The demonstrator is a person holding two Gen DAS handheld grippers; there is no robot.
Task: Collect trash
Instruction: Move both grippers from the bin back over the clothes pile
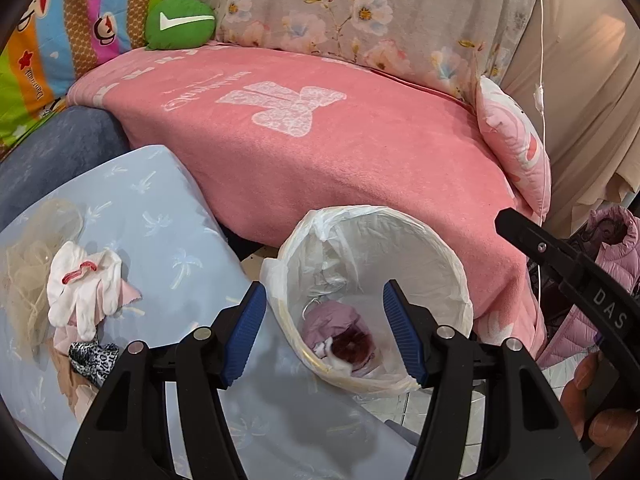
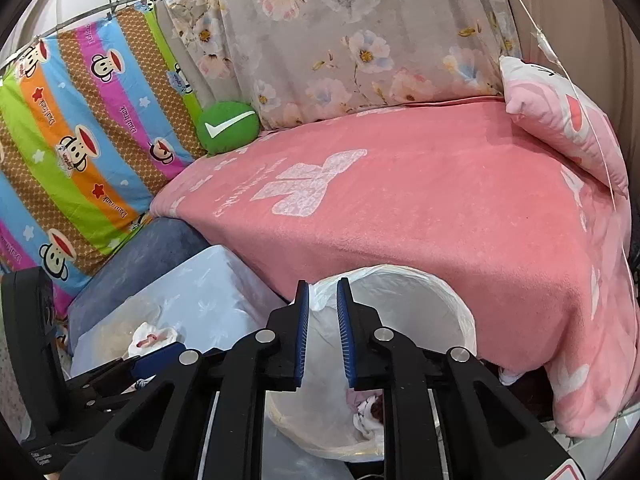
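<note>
Right wrist | gripper (image 2: 322, 334) hides bin (image 2: 432, 300) contents | trash blurred

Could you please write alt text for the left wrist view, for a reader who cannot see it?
The open left hand-held gripper hovers empty over a bin lined with a white bag, which holds crumpled trash. To its left, more scraps lie on a pale blue cushion; a pink blanket lies behind.

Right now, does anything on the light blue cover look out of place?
Yes. A crumpled white cloth with a red band and a leopard-print scrap lie loose on the light blue cover, outside the lined trash bin.
</note>
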